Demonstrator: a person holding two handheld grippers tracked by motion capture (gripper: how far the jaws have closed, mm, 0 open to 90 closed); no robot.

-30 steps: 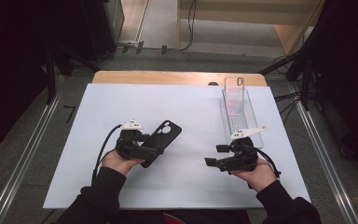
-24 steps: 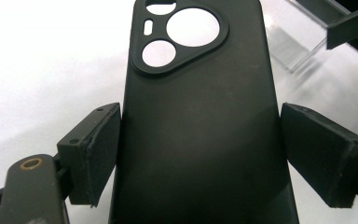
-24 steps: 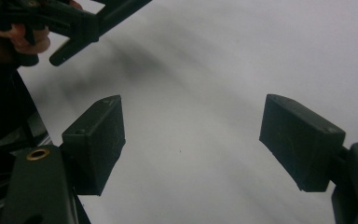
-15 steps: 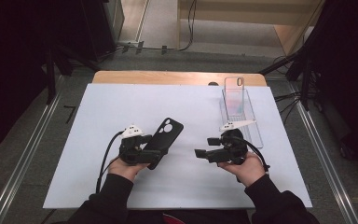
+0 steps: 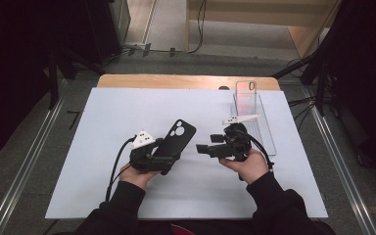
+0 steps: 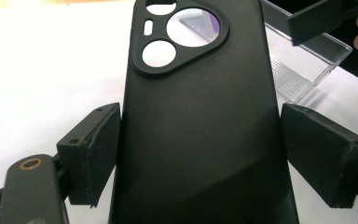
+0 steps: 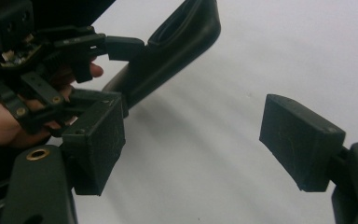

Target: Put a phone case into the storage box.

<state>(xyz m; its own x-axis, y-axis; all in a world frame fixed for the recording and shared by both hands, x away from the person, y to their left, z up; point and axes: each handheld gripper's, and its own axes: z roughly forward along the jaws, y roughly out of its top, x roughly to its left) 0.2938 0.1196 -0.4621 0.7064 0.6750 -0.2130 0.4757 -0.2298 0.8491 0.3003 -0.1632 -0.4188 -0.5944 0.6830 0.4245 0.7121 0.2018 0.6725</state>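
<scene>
We see a black phone case (image 5: pixel 175 139) with a rounded triangular camera cutout holding round openings, matte and empty, raised off the white table (image 5: pixel 103 127) at a tilt, its cutout end pointing away from us, its lower part between the left gripper (image 5: pixel 162 159) pads

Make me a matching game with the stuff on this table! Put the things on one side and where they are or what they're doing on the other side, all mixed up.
Things:
1. black phone case
2. clear phone case
3. right gripper
4. clear tray

Places or states:
A. open, nothing between its jaws
B. lying on the white table at the right
C. clamped in the left gripper
D. standing up at the tray's far end

Right pairs: 1-C, 2-D, 3-A, 4-B
</scene>
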